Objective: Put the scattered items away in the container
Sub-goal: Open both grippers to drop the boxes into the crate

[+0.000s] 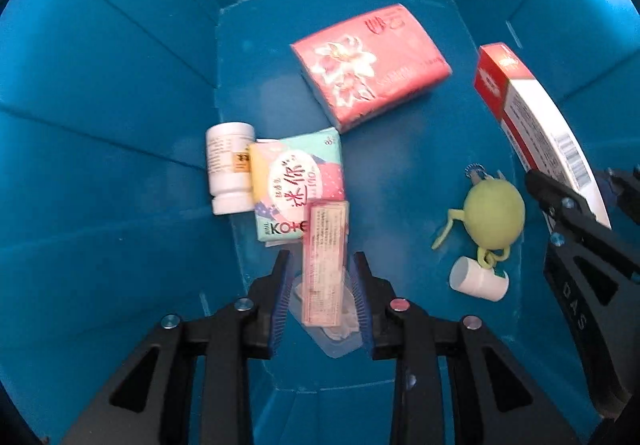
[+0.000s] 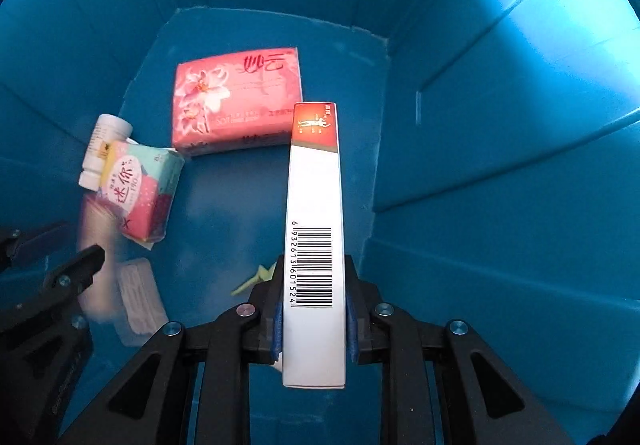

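Observation:
Both grippers reach down into the blue container (image 1: 100,105). My left gripper (image 1: 320,257) stands open, and a slim pink packet (image 1: 324,265) lies loose between its blue pads (image 1: 280,285) with a gap on each side. Seen from the right wrist, that packet (image 2: 94,269) is a blur beside the left gripper (image 2: 56,245). My right gripper (image 2: 314,263) is shut on a long red-and-white box (image 2: 314,185) with a barcode, held above the floor. The left wrist view shows the same box (image 1: 532,117) at the right wall, in the right gripper (image 1: 574,175).
On the container floor lie a pink flowered tissue pack (image 1: 372,61), a white pill bottle (image 1: 228,169), a pastel mini tissue pack (image 1: 298,181), a green round toy (image 1: 494,215), a small white cylinder (image 1: 478,279) and a clear bag (image 1: 336,333). Blue walls (image 2: 500,165) rise all round.

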`<move>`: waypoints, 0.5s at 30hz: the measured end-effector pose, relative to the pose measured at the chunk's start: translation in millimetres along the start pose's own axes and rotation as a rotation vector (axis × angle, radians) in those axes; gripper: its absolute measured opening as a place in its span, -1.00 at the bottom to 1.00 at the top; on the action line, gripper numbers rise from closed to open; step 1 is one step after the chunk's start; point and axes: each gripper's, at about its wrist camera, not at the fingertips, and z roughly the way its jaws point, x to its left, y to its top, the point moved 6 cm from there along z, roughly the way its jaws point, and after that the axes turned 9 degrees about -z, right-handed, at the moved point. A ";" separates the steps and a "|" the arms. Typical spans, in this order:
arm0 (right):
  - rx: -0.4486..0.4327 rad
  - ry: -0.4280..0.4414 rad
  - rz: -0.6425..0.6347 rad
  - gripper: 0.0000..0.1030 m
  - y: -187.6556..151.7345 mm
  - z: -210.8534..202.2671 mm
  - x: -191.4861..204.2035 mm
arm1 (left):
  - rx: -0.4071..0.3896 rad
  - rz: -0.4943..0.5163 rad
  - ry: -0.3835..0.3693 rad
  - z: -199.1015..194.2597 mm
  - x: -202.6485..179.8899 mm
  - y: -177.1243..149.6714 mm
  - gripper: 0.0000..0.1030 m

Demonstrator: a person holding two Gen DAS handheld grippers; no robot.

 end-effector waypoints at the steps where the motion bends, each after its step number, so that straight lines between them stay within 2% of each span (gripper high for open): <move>1: -0.002 -0.002 -0.001 -0.56 -0.2 0.2 0.3 | -0.003 0.004 0.001 -0.5 -0.8 -0.2 0.04; 3: -0.002 0.001 0.001 -0.56 -0.3 -0.3 0.4 | -0.012 0.005 0.007 -2.0 -1.1 0.1 0.17; 9: 0.000 0.004 0.015 -0.53 0.0 -2.9 -0.9 | -0.011 0.000 0.017 -2.8 0.5 1.1 0.17; 11: -0.007 0.008 0.020 -0.45 1.2 -5.0 -1.0 | -0.012 0.001 0.019 -3.3 0.6 1.1 0.17; 12: -0.010 0.014 0.025 -0.30 1.3 -6.1 -0.9 | -0.014 0.002 0.019 -3.4 0.5 1.3 0.17; 13: -0.010 0.020 0.031 -0.02 1.4 -6.9 -1.0 | -0.016 0.002 0.020 -3.7 0.6 1.6 0.17; 15: -0.008 0.022 0.036 0.31 2.3 -4.4 -4.2 | -0.017 0.000 0.023 -4.1 1.3 2.4 0.17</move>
